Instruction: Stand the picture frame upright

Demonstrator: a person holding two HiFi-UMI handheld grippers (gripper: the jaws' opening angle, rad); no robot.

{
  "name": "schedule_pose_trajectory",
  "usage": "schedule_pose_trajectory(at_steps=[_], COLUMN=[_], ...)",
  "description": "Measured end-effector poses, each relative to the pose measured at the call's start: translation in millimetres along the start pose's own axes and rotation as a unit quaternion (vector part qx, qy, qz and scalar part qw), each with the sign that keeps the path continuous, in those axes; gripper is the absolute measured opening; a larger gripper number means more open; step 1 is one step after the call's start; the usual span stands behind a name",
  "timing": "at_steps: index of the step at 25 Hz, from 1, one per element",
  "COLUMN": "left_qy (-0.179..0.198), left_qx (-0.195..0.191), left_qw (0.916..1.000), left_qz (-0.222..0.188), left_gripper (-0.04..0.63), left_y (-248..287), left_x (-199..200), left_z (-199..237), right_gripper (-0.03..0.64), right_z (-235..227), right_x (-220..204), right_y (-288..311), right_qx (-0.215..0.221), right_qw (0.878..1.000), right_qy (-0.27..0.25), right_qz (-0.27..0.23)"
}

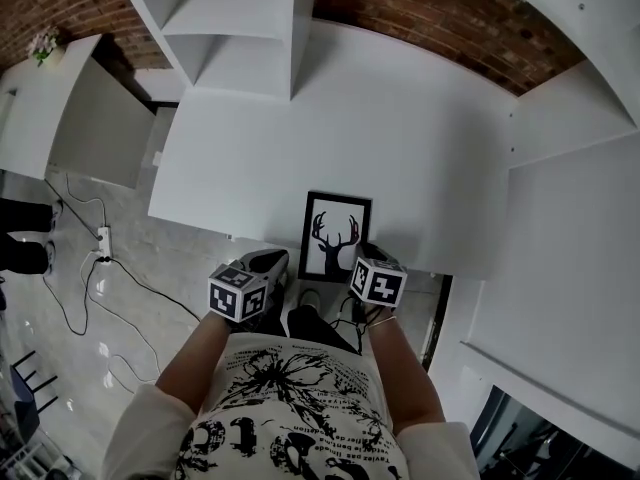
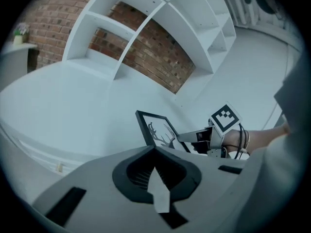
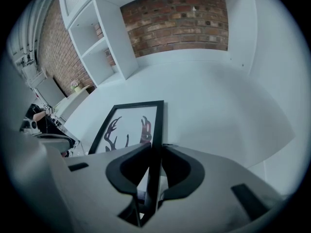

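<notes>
A black picture frame (image 1: pixel 335 233) with a dark antler print lies close to the front edge of the white table (image 1: pixel 400 118). My right gripper (image 1: pixel 363 255) comes at it from the front right. In the right gripper view the frame's right rail (image 3: pixel 156 125) runs between the jaws of the right gripper (image 3: pixel 156 147), and both pads press on it. The left gripper view shows the frame (image 2: pixel 158 130) with the right gripper (image 2: pixel 192 136) on its near side. My left gripper (image 1: pixel 268 262) hangs left of the frame at the table's front edge, shut and empty (image 2: pixel 155 152).
White open shelves (image 1: pixel 240 28) stand at the back of the table against a brick wall (image 1: pixel 450 18). A white side panel (image 1: pixel 570 218) rises on the right. Cables and a power strip (image 1: pixel 100 243) lie on the glossy floor to the left.
</notes>
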State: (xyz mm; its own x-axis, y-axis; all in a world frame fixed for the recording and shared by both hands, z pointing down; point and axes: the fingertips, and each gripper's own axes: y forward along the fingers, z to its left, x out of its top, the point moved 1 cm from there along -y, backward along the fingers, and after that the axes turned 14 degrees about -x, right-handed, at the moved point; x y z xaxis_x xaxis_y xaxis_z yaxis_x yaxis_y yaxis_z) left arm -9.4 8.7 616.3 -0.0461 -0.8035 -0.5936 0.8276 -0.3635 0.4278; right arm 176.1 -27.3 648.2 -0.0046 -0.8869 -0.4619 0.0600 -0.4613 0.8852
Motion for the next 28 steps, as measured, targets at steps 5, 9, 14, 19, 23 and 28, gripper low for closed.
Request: schedule_pose_trajectory(at_steps=[5, 9, 14, 19, 23, 28], left_qy=[-0.126, -0.169, -0.199, -0.186, -0.204, -0.215], left_qx=[-0.074, -0.110, -0.148, -0.169, -0.179, -0.173], left_qw=[0.9886, 0.9784, 0.9674, 0.9674, 0.9620, 0.9607], left_qz=[-0.037, -0.045, -0.051, -0.036, -0.033, -0.032], left_gripper=[0.135, 0.181, 0.187, 0.201, 0.187, 0.119], left_y=[15, 26, 45, 59, 66, 70], left_x=[-21, -30, -31, -31, -31, -34], left_z=[-2, 2, 5, 5, 1, 6], right_gripper=[0.074, 0.074, 0.074, 0.074, 0.075, 0.075], right_z=[0, 2, 2, 3, 3, 3], right_x=[-1, 0, -1, -7, -11, -14], right_y=[0, 1, 0, -2, -3, -4], right_qx=[0.003, 0.008, 0.007, 0.012, 0.016, 0.021], right_qw=[1.000, 1.000, 1.000, 1.000, 1.000, 0.999], right_qy=[-0.001, -0.005, -0.006, -0.010, -0.016, -0.026], right_qz=[-0.004, -0.013, -0.013, -0.009, -0.004, 0.000])
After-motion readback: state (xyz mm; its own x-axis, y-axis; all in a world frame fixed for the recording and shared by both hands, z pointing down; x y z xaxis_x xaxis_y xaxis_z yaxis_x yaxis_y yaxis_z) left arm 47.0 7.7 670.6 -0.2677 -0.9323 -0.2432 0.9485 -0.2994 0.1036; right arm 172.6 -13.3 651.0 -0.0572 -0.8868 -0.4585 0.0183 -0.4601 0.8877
